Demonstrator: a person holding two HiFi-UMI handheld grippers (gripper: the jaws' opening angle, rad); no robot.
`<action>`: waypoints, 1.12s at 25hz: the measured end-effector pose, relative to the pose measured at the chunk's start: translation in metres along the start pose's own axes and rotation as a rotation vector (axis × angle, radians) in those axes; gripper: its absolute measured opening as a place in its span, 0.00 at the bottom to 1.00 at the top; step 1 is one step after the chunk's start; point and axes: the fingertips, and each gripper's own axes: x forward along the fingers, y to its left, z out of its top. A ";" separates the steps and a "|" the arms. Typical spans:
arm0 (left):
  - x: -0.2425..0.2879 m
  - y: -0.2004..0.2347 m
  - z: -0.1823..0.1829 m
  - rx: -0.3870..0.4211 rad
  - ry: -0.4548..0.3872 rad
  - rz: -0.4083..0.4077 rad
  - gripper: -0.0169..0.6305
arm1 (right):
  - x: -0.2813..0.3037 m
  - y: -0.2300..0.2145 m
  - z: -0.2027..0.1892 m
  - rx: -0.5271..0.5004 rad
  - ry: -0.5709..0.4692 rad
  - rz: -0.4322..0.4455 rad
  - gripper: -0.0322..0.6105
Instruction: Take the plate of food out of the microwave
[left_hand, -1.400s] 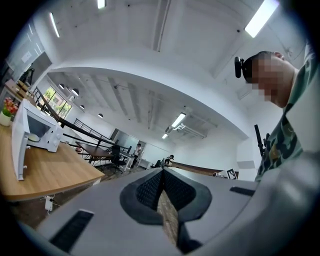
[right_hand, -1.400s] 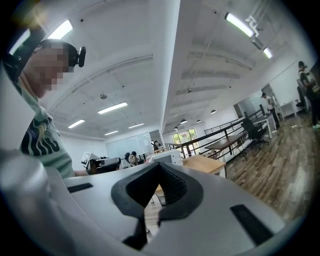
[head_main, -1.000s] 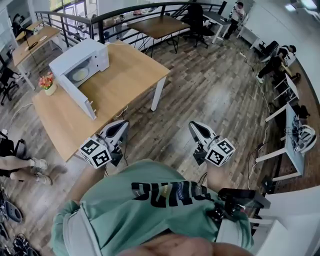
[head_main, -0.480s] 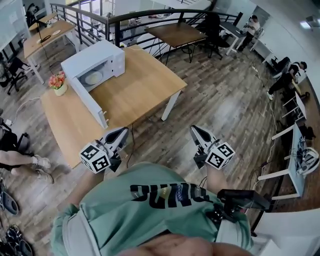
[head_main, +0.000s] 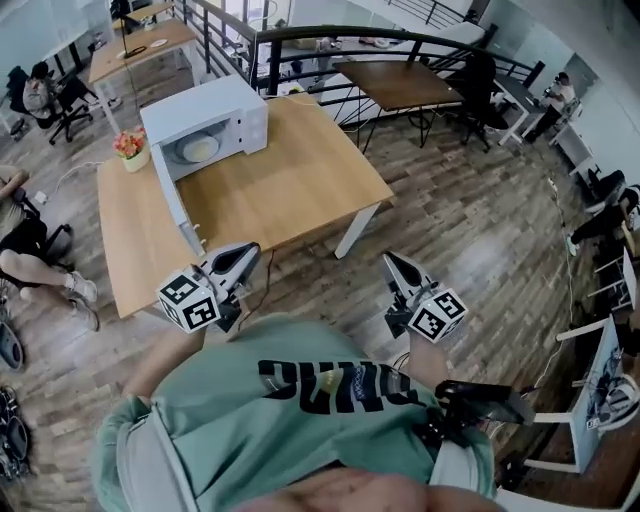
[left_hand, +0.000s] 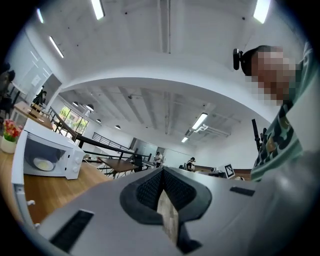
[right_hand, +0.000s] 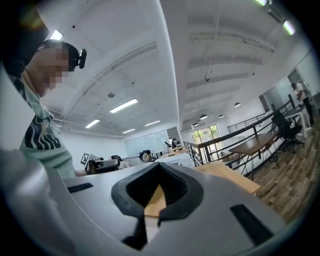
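The person stands well back from the table (head_main: 290, 180), and the plate of food (head_main: 199, 149) sits inside the open microwave (head_main: 205, 125) at the far left end, so nothing has been reached for yet. Both tools are held low by the body: the left gripper (head_main: 243, 253) and the right gripper (head_main: 392, 263) each have their fingers pressed together with nothing between them. From where I stand, the main worry is the microwave door (head_main: 180, 215), which hangs wide open towards the person. A left-hand approach could clip it and shove the oven along the table. The fingers must also spread before they enter the cavity, or they will just push the plate deeper. A plate pinched by one rim tends to tip, so the food could slide off as it clears the opening. The little flower pot (head_main: 131, 148) just beside the microwave could be knocked over by a careless swing. Compared with a second ago, the table and microwave sit more towards the middle of the head view and look closer. The person seems to have turned and stepped towards them, while the grippers ride in much the same spot, shut as before.
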 end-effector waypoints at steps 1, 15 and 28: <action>0.015 -0.004 0.002 -0.008 -0.015 0.020 0.03 | -0.001 -0.016 0.006 -0.001 0.006 0.021 0.06; 0.137 0.002 -0.005 -0.043 -0.022 0.283 0.03 | 0.041 -0.166 0.037 0.035 0.065 0.284 0.06; 0.123 0.101 0.011 -0.070 -0.103 0.289 0.03 | 0.159 -0.168 0.036 -0.006 0.103 0.316 0.06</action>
